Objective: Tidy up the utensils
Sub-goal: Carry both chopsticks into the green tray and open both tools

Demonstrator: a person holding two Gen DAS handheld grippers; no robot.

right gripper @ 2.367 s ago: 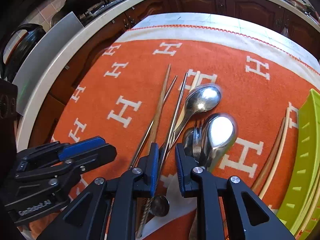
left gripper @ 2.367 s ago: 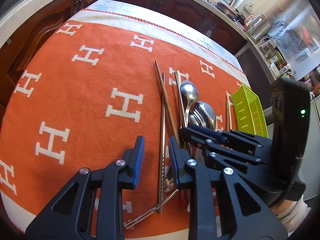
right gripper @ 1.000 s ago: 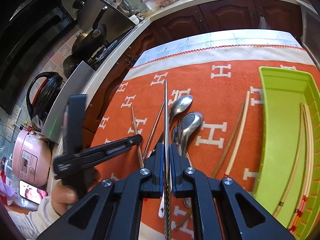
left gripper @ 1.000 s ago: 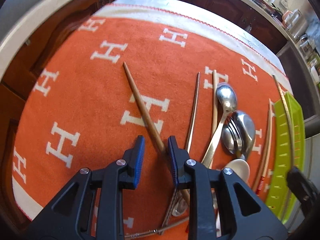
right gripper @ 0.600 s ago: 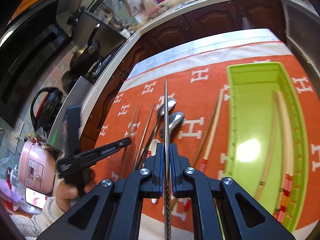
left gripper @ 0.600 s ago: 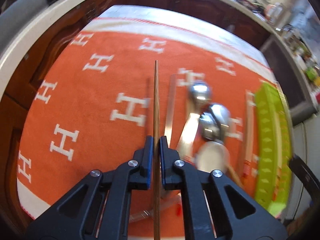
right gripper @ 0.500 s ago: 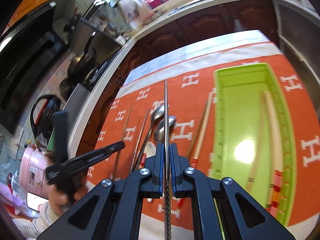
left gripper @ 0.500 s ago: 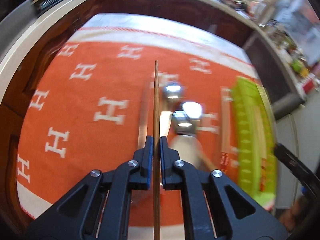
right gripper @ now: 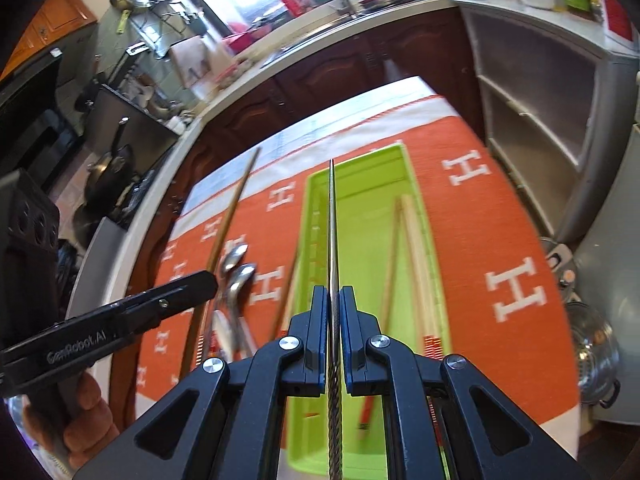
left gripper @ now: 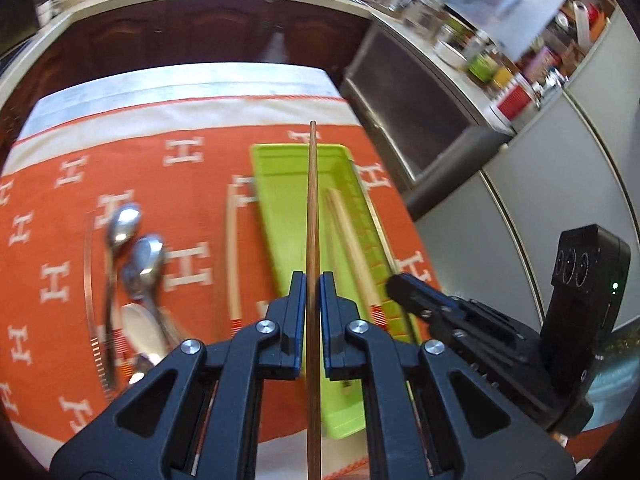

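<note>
My left gripper (left gripper: pixel 313 280) is shut on a brown wooden chopstick (left gripper: pixel 312 200) and holds it lengthwise above the green tray (left gripper: pixel 280 208). My right gripper (right gripper: pixel 331 294) is shut on a metal chopstick (right gripper: pixel 332 232), also held lengthwise above the green tray (right gripper: pixel 360 240). A pair of pale chopsticks (right gripper: pixel 414 256) lies in the tray, also seen in the left wrist view (left gripper: pixel 352 244). The left gripper and its wooden chopstick (right gripper: pixel 230 216) show at the left of the right wrist view.
Spoons (left gripper: pixel 132 240) and a metal chopstick (left gripper: pixel 89 280) lie on the orange cloth (left gripper: pixel 60 280) left of the tray. Another pale chopstick pair (left gripper: pixel 232 248) lies beside the tray. The right gripper's body (left gripper: pixel 480 320) is close at the right. Cabinets and a counter (right gripper: pixel 360 40) stand behind.
Both grippers closed on a chopstick each, lifted them off the cloth and carried them right, over the green tray.
</note>
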